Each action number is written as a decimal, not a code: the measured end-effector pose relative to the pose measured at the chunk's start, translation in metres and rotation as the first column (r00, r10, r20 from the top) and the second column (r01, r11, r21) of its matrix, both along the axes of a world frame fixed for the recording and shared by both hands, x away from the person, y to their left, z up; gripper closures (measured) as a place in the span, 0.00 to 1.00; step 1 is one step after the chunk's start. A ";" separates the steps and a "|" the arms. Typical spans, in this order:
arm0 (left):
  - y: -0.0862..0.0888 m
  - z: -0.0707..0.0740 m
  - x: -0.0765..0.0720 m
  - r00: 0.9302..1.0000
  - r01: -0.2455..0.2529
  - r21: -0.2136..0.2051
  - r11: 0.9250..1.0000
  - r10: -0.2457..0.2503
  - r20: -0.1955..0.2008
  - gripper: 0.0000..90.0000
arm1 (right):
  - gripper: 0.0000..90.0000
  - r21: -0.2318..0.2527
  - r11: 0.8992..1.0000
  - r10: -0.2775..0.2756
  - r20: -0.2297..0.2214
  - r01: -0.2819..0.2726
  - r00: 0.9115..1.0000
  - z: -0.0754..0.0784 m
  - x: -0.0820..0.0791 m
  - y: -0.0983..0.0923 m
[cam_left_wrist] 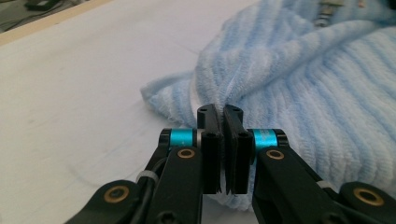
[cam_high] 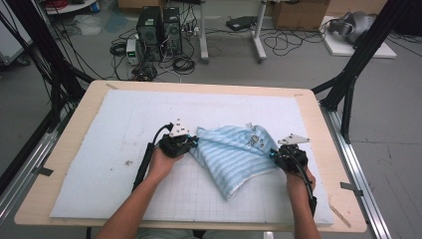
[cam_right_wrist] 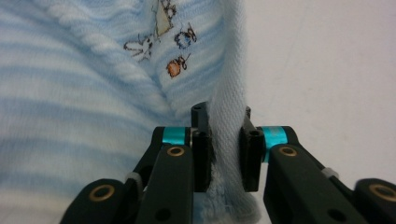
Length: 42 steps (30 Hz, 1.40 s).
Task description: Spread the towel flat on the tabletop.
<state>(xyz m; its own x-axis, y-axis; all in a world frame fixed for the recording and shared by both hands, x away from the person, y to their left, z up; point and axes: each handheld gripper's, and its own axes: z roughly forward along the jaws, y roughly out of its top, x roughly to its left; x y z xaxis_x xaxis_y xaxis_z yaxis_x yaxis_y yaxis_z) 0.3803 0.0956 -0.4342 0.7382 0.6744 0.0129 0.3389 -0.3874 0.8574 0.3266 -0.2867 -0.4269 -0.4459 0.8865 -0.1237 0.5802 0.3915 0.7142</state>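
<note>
Forearms come in from the bottom of the high view, each hand carrying a set of tongs. Between them a pale blue striped cloth (cam_high: pixel 234 154) lies crumpled on the white padded mat (cam_high: pixel 124 129) that covers the wooden surface (cam_high: pixel 74 119). Left tongs (cam_high: pixel 191 143) sit at the cloth's left edge, and right tongs (cam_high: pixel 272 154) sit at its right edge, just below a small patch of printed figures on the cloth. One corner of the cloth points back toward the person. Beyond the far edge of the surface, computer towers (cam_high: pixel 159 32) stand on the floor among cables.

From the left gripper view, the left tongs (cam_left_wrist: pixel 223 114) are pressed nearly together, with a thin fold at the cloth's (cam_left_wrist: pixel 303 93) edge pinched between the pads. Most of the cloth rises to the right of them; bare mat (cam_left_wrist: pixel 93 84) spreads to the left.

From the right gripper view, the right tongs (cam_right_wrist: pixel 223 116) pinch a thicker upright ridge of the cloth (cam_right_wrist: pixel 70 93), which fills the gap between the pads. Small printed figures (cam_right_wrist: pixel 163 32) show on the cloth above the tongs, and bare mat (cam_right_wrist: pixel 327 60) lies to the right.
</note>
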 end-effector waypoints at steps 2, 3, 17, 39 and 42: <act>0.005 0.000 0.004 1.000 -0.024 0.002 1.000 0.024 -0.004 0.96 | 0.91 0.004 1.000 0.023 -0.010 -0.023 1.000 -0.002 -0.006 0.002; 0.007 0.000 0.007 1.000 -0.025 0.019 1.000 0.025 -0.002 0.96 | 0.92 0.006 0.999 0.037 -0.018 -0.036 0.999 -0.003 -0.009 0.003; 0.038 -0.002 0.035 0.988 -0.154 -0.059 0.986 0.152 -0.039 0.95 | 0.91 0.124 0.941 0.319 -0.030 -0.314 0.947 -0.010 -0.070 0.059; 0.082 0.014 0.004 0.981 -0.174 -0.257 0.950 0.189 0.033 0.25 | 0.19 0.143 0.964 0.215 0.092 -0.226 0.972 0.015 0.033 0.069; 0.085 0.011 -0.001 0.981 -0.173 -0.270 0.947 0.190 0.038 0.25 | 0.16 0.125 0.965 0.228 0.034 -0.230 0.973 0.003 0.052 0.076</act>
<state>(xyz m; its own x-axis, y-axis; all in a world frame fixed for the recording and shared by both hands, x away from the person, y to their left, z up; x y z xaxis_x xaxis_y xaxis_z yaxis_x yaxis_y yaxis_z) 0.3797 0.1808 -0.4231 0.6066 0.7823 -0.1419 0.3251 -0.0812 0.9422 0.3783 -0.2105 -0.4237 -0.6376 0.7699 -0.0271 0.4713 0.4176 0.7768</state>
